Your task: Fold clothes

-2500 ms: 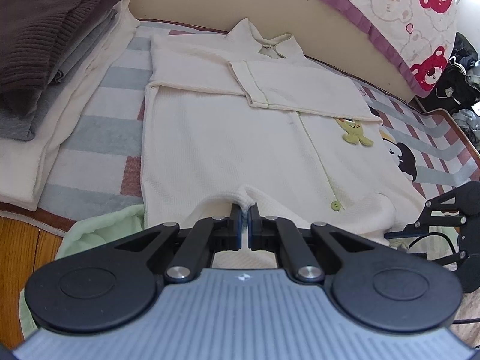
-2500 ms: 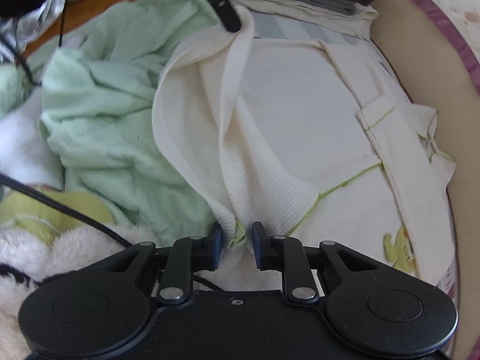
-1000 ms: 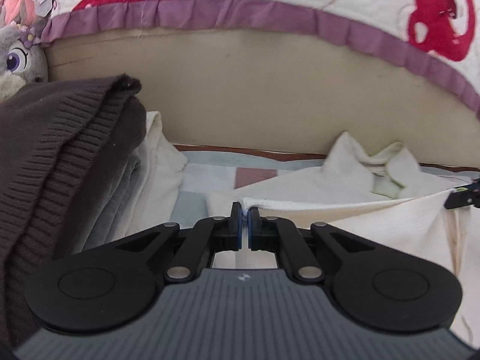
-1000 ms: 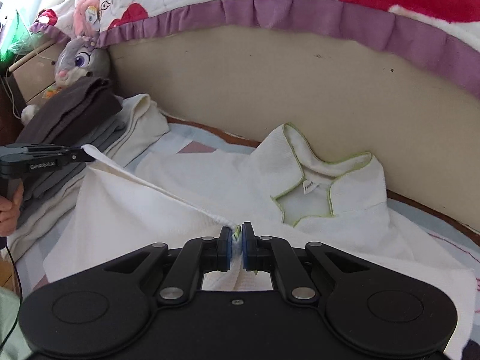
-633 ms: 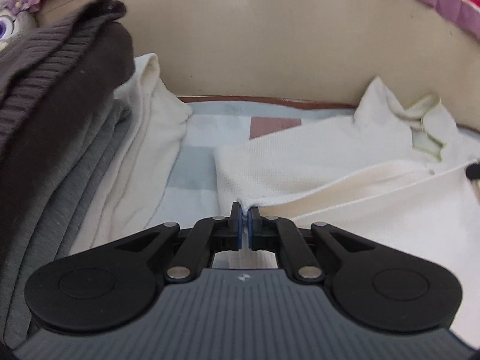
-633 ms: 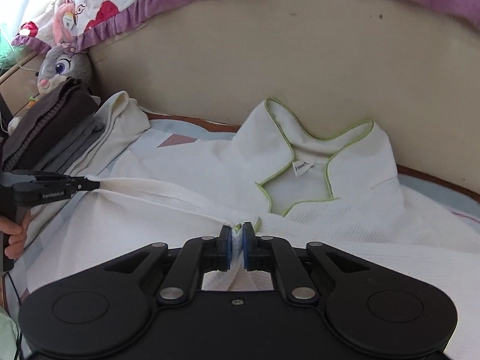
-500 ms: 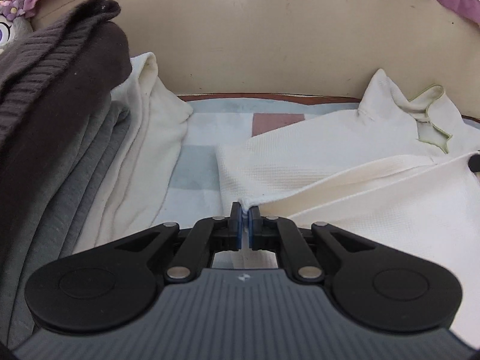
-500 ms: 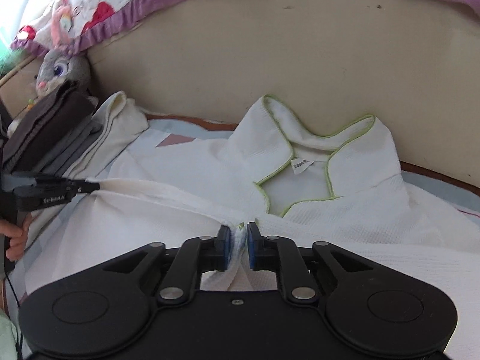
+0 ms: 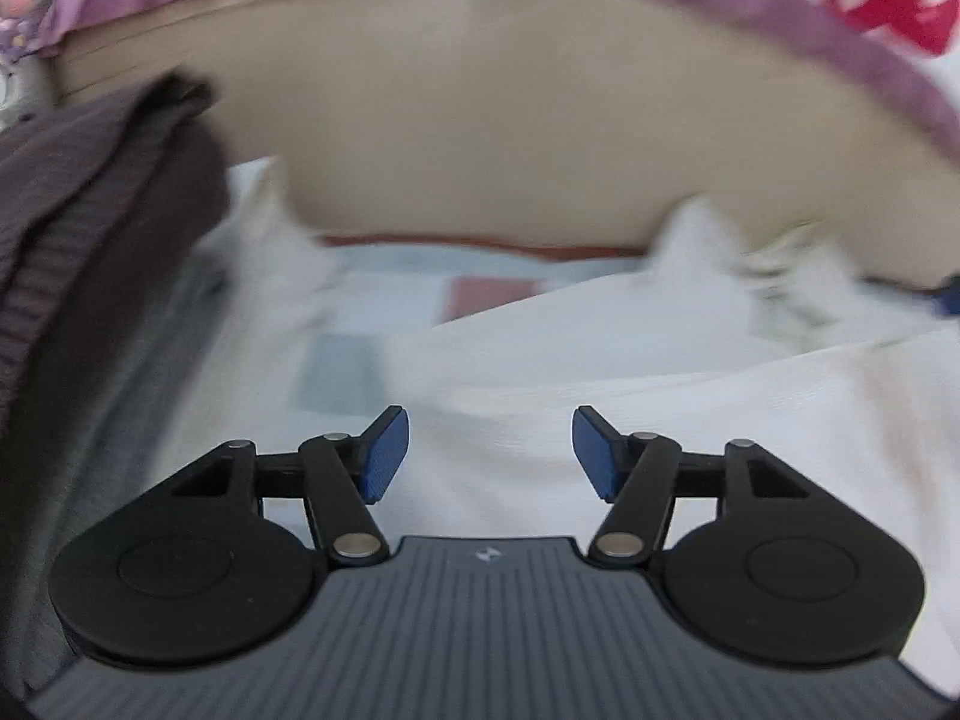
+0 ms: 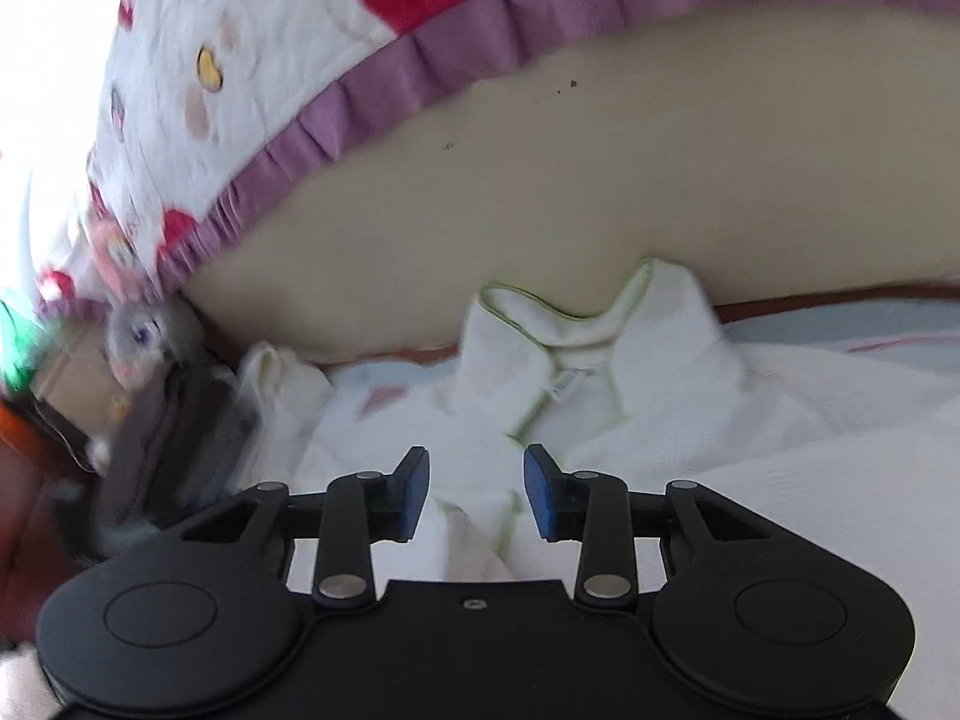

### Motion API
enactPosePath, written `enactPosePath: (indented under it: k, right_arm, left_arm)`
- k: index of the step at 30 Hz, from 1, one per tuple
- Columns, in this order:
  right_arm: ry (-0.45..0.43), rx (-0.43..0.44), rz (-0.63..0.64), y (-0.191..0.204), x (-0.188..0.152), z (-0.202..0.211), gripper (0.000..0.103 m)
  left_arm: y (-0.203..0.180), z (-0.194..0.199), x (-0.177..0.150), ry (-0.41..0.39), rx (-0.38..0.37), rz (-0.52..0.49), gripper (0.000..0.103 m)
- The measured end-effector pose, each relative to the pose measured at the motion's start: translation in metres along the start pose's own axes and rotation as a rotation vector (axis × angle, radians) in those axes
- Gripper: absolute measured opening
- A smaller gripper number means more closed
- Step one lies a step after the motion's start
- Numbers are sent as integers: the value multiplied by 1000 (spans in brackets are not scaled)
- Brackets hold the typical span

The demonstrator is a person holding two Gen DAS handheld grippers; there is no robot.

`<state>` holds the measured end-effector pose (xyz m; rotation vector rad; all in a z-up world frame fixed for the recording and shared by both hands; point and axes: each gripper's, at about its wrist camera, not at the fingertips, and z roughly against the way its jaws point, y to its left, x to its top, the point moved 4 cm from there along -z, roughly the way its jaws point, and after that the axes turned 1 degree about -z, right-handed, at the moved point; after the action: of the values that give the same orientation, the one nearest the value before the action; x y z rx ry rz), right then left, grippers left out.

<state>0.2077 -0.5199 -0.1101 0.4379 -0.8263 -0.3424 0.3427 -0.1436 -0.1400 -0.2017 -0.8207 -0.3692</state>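
Now: left gripper (image 9: 490, 453) with blue-padded fingers (image 9: 384, 453) spread wide, nothing between them. Right gripper (image 10: 474, 492) likewise parted, though narrower; a soft ridge of cloth rising in the gap, not pinched as far as can be seen.

Directly under and ahead of both: the cream garment (image 9: 660, 396), lying on the bed's striped sheet (image 9: 384, 300). Upper layer doubled over the lower, its free edge running crosswise just beyond the left fingers. Collar (image 10: 576, 330), trimmed in pale green, toward the headboard (image 10: 600, 180), ahead and slightly right of the right gripper. Long axis roughly from the grippers toward the headboard. Right gripper nearer the collar; left gripper nearer the garment's left edge and the bare sheet beside it.

Cloth: waffle-textured knit, thick, limp, holding soft rolls rather than sharp creases. Likely to slump if lifted by one point only.

Further out, left: stack of folded clothes (image 9: 90, 252), dark ribbed knit on top, grey and cream below. Above the headboard: quilt (image 10: 270, 60), white with red figures and a purple ruffle. Left view heavily blurred; fine detail uncertain.

Judgement: fits a fold just laid down, or a new grip about to be taken. Cannot tell which.
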Motion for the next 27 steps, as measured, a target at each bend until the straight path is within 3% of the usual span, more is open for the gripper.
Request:
enactPosePath:
  k: [2, 6, 8, 10, 12, 15, 20, 24, 27]
  right_arm:
    - [20, -69, 64, 10, -4, 14, 41]
    - [28, -157, 62, 5, -48, 65, 41]
    - [30, -199, 52, 0, -73, 91, 41]
    - [31, -240, 41, -5, -97, 118, 41]
    - [86, -330, 42, -15, -123, 134, 40]
    - [147, -429, 136, -11, -150, 152, 39]
    - [112, -313, 227, 18, -170, 140, 39]
    - [152, -302, 450, 41, -185, 118, 38]
    - [159, -282, 541, 48, -192, 113, 38]
  left_arm:
    - [-28, 13, -1, 7, -86, 2, 62]
    - [-92, 33, -18, 47, -400, 10, 58]
    - [-125, 42, -31, 102, -479, -30, 57]
    - [-155, 45, -45, 203, -507, -91, 57]
    - [-175, 47, -61, 294, -548, -129, 58]
    - [-191, 44, -82, 409, -597, -112, 58]
    - [-208, 41, -102, 468, -611, -106, 58]
    - [-214, 38, -112, 521, -628, -44, 62]
    - [-214, 30, -118, 550, -621, 14, 61]
